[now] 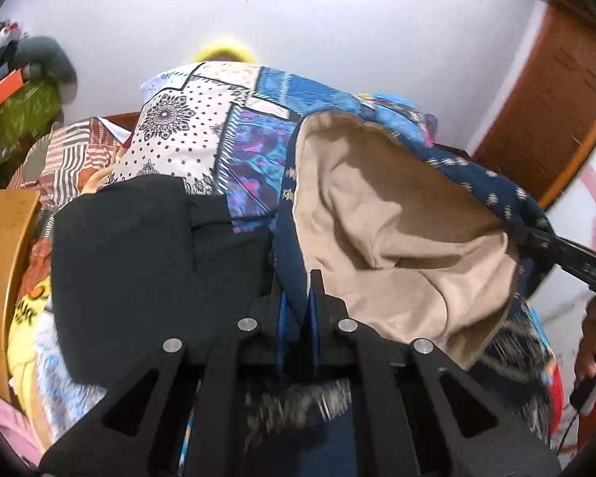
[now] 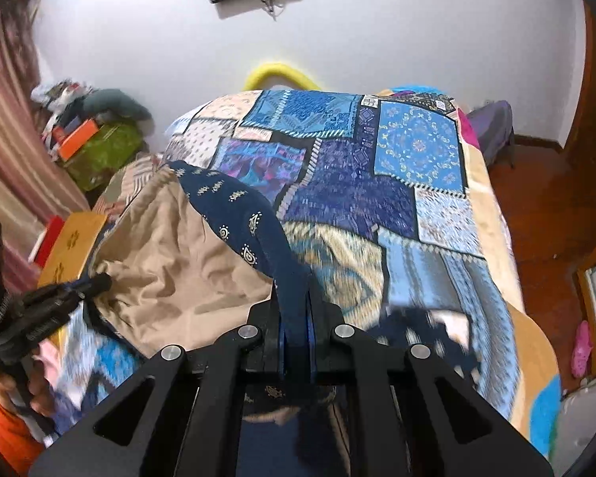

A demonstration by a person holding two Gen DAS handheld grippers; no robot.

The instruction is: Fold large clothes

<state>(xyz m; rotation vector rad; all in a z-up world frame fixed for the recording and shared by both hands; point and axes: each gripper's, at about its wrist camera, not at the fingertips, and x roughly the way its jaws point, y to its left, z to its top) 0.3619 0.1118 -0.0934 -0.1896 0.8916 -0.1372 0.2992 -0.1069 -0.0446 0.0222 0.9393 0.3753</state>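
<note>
A large navy garment with small gold motifs (image 2: 234, 206) and a tan lining (image 1: 397, 230) hangs stretched between both grippers above the bed. My left gripper (image 1: 298, 286) is shut on its navy edge, which runs up between the blue pads. My right gripper (image 2: 296, 298) is likewise shut on the navy edge. In the left wrist view the right gripper (image 1: 536, 238) pinches the far corner at the right. Seen from the right wrist, the left gripper (image 2: 95, 282) holds the other corner at the left. A black cloth (image 1: 139, 258) lies on the bed, left of the garment.
A patchwork bedspread (image 2: 357, 183) in blues covers the bed. A wooden board (image 1: 4, 262) stands at the bed's left edge, with green and orange boxes (image 2: 99, 147) beyond. Brown floor (image 2: 544, 206) and a door lie to the right. A hand (image 2: 39, 389) grips the left tool.
</note>
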